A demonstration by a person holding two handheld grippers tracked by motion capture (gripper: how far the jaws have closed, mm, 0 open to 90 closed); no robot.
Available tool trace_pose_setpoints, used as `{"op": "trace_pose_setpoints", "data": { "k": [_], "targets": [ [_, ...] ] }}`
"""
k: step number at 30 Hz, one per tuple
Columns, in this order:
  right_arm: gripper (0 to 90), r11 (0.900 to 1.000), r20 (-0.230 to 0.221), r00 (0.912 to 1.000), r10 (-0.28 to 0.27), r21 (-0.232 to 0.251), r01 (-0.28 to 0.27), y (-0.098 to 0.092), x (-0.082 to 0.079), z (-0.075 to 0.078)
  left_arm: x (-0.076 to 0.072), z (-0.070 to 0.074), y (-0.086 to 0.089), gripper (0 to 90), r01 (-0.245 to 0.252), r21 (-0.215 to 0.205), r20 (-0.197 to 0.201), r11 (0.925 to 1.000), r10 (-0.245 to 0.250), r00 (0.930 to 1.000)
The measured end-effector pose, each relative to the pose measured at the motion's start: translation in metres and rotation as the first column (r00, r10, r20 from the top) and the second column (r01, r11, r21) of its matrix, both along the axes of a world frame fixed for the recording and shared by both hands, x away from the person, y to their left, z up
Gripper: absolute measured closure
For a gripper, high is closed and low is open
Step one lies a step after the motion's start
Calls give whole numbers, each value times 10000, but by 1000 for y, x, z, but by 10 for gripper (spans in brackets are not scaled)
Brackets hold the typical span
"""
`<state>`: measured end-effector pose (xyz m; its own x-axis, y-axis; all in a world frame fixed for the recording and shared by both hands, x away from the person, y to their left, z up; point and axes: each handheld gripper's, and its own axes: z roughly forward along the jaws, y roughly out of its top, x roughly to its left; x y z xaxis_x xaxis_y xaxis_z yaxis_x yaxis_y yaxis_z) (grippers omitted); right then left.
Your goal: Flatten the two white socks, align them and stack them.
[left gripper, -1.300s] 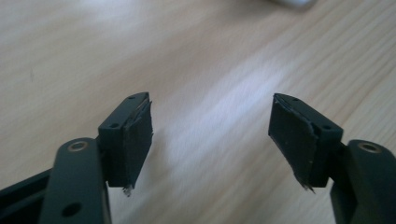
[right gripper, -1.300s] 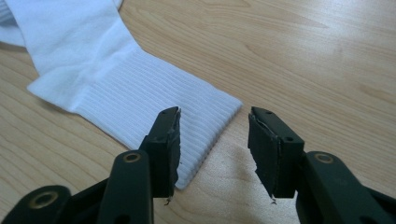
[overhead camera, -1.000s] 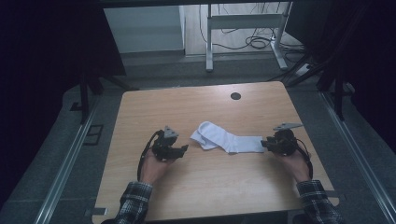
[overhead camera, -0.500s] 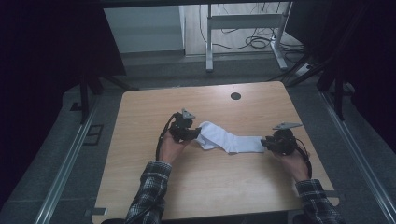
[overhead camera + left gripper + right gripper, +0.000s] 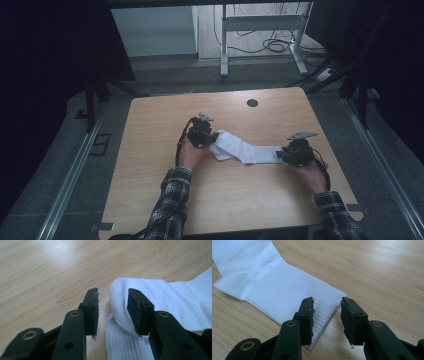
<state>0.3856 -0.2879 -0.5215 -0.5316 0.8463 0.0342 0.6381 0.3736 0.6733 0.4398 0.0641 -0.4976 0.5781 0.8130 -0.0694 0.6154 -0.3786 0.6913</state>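
Left claw [image 5: 112,306]: partly open, its jaws have just been closing. A rounded fold of the white sock [image 5: 160,305] bulges into the gap between them. The right-hand pad lies against the fabric; the left-hand pad stands clear of it with bare wood behind, so nothing is clamped yet.
Left claw in the high view [image 5: 214,137]: just left of centre of the frame, at the sock's left end, which is doubled over on itself there.
Right claw [image 5: 327,315]: part-way open, not clenched. The ribbed cuff end of the sock lies flat under it; the corner of the cuff reaches under the left-hand jaw and into the gap, while the right-hand jaw stands over bare wood. Whether the left-hand pad touches the fabric cannot be told.
Right claw in the high view [image 5: 281,154]: right of centre, at the sock's right end.
White sock, place [image 5: 245,150]: flat on the worktop, stretched between the two claws across the middle of the frame, sloping from upper left to lower right.
Worktop [image 5: 150,150]: light wood grain, with a small dark round hole [image 5: 252,103] near its far edge, above the sock.
Containers: none on the worktop.
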Motion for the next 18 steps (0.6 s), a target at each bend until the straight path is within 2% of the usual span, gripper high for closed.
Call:
{"op": "trace_pose_setpoints", "data": {
  "k": [4,7,12,18],
  "targets": [
    [724,10000,-264,9996,56,23,-55,3,0,-3,0,-4,-4,750,223,258,-135,9994,-220,9997],
    [819,9999,-344,9993,112,8,-111,6,-1,-2,-1,-3,-4,841,228,202,-39,9995,-227,9997],
    [845,9996,-174,9995,259,-96,-260,6,-2,2,-7,6,-5,857,306,138,351,9994,-311,9989],
    [845,9992,203,9996,201,354,-208,0,-7,15,-19,24,-3,857,531,78,722,9986,-535,9960]
  ]
}}
